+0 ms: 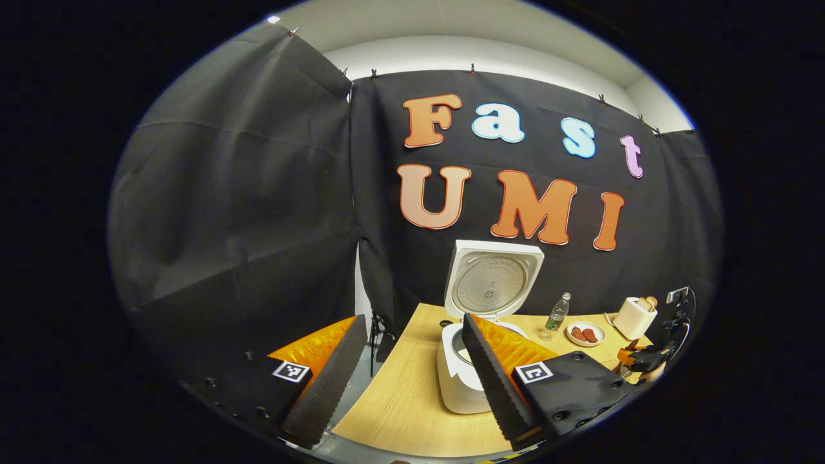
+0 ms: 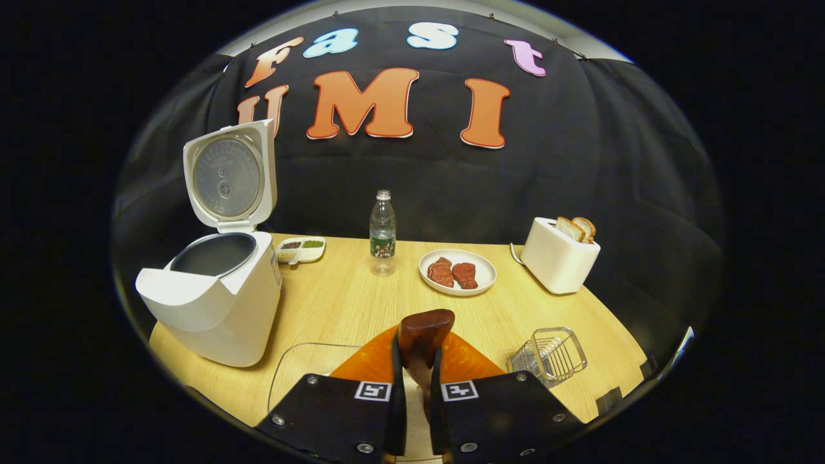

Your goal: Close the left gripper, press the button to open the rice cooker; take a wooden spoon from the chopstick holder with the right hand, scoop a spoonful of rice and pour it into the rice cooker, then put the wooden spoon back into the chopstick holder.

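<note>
Even bright light, sharp, edges bowed

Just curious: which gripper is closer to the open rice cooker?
Left. The left gripper hovers right in front of the rice cooker; the right gripper, holding the wooden spoon, is off to its side.

Staged recording booth w/ black cloth wall (image 2: 412, 187); kitchen props on wooden worktop (image 2: 335, 303): rice cooker (image 2: 216, 303), toaster (image 2: 557, 261).

The left gripper (image 1: 412, 374) is held with its jaws wide apart, nothing between them. The right gripper (image 2: 417, 386) has its jaws drawn close together, both fingers (image 2: 396, 393) pressing on the handle of the wooden spoon (image 2: 422, 335), whose bowl rises just beyond the fingertips.
</note>
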Demonstrator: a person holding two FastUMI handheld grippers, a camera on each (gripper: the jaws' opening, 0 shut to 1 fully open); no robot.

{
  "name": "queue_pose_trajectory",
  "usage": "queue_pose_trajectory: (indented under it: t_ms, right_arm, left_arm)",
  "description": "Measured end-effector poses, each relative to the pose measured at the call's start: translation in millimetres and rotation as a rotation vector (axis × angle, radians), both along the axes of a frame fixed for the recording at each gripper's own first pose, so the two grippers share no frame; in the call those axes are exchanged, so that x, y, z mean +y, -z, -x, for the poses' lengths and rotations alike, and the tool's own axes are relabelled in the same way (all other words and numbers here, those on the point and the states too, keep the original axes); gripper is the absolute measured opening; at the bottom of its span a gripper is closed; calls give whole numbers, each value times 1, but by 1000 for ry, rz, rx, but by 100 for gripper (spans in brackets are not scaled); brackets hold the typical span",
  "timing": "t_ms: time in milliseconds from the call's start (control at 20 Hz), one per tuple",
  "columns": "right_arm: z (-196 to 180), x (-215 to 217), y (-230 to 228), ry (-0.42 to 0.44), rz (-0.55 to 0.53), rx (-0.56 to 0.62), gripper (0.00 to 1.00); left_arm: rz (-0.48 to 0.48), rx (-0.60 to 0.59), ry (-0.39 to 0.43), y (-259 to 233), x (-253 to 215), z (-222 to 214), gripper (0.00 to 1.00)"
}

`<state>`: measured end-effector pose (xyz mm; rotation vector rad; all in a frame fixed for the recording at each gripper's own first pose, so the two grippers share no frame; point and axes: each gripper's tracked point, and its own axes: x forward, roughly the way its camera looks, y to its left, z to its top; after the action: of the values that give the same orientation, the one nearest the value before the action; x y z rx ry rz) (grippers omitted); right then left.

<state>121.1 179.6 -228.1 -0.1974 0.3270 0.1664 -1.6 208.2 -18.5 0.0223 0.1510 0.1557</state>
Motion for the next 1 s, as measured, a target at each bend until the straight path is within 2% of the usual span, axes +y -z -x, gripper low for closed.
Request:
queue_pose_trajectory:
  t_ms: [250,450,600,750,1000]
  right_arm:
    - [25,8,17,-74,45,27,14]
    - [29,-7,14,35,-43,51,14]
    - [33,-13,14,112,-132,57,14]
    - [37,-7,13,160,-282,73,14]
    - [42,15,18,167,-550,134,14]
  left_arm:
    - [-3,3,16,6,13,-3,100]
    - [19,11,15,13,22,-3,100]
    - [21,14,10,17,29,-3,100]
    - [23,16,8,18,33,-6,100]
    - [24,20,21,21,30,-11,100]
